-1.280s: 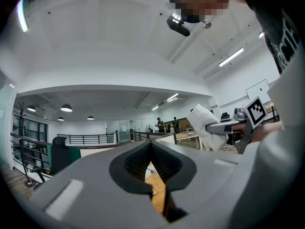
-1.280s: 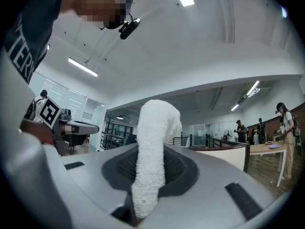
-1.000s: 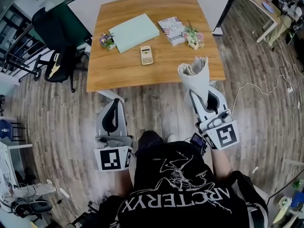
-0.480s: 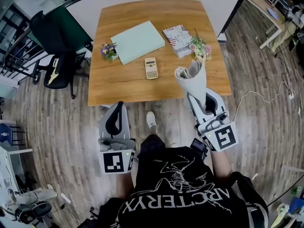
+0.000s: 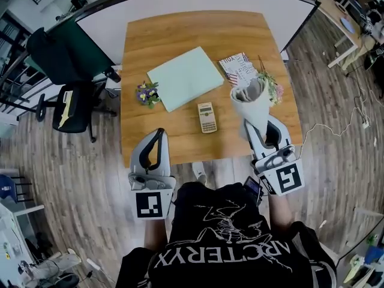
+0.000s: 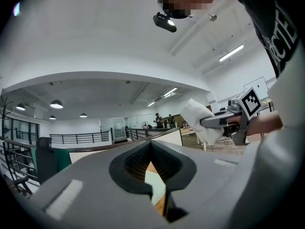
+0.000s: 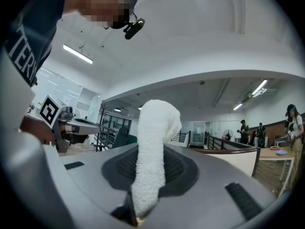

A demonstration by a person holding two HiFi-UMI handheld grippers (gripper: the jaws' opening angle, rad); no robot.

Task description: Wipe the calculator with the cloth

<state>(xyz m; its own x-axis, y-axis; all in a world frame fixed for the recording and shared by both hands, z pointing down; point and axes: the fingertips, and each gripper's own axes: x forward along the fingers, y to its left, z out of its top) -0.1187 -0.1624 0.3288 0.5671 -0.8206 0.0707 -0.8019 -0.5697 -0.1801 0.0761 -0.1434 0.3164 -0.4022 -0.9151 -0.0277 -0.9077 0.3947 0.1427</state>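
One calculator (image 5: 207, 117), one cloth (image 5: 251, 101), one table (image 5: 180, 35).

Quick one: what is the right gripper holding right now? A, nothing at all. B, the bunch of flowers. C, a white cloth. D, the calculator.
C: in the right gripper view the right gripper has its jaws closed on the white cloth, which sticks up past them, while the calculator lies untouched on the table.
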